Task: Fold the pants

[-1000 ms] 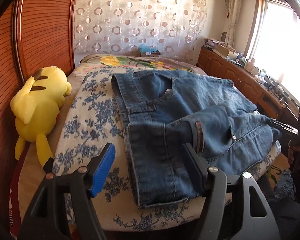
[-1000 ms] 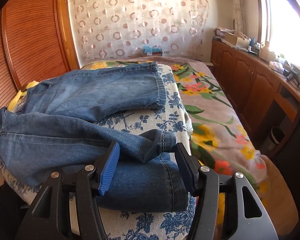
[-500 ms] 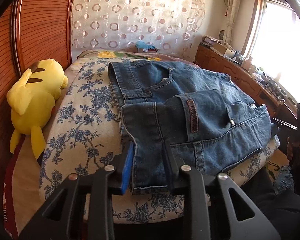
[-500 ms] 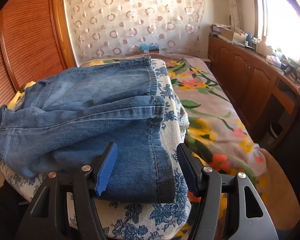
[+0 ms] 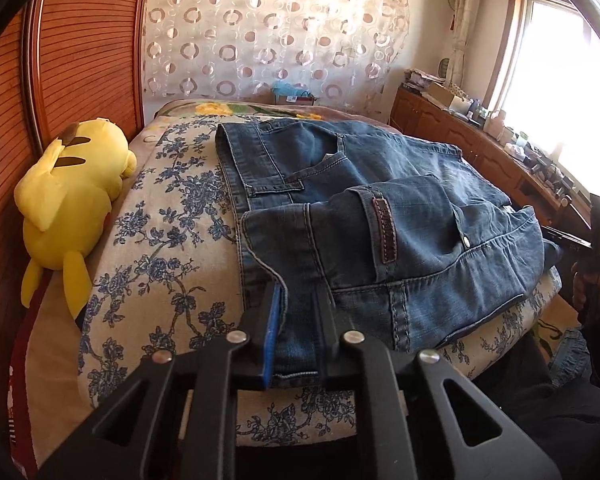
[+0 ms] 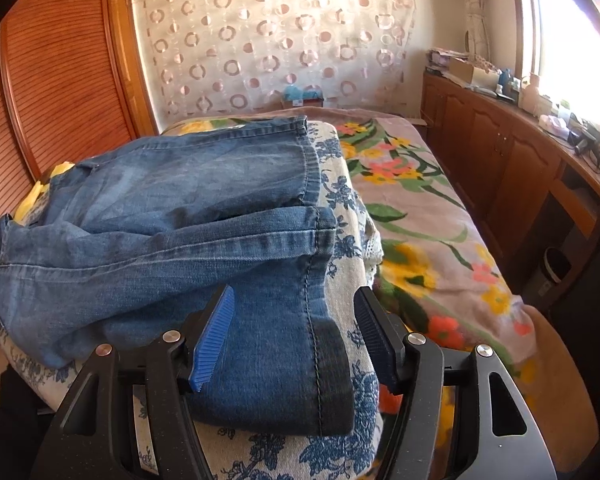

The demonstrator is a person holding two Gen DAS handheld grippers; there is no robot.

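My blue denim pants (image 5: 380, 216) lie folded over themselves on the blue-flowered cushion (image 5: 160, 256) atop the bed, waistband nearest my left side, hems on my right. My left gripper (image 5: 298, 320) has just been closing and now pinches the near waist corner. My right gripper (image 6: 292, 320) tilts downward, jaws apart astride the hem end (image 6: 300, 340), not pressing. A yellow plush toy (image 5: 68, 200) sits beyond, left; wooden cabinets (image 6: 500, 168) line the right.

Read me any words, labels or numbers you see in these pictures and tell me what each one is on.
No text can be read in either view.
Brown leather patch on the jeans waistband: any lettering too blurred to read.
Boxes and bottles on the wooden sideboard: labels too small to read.
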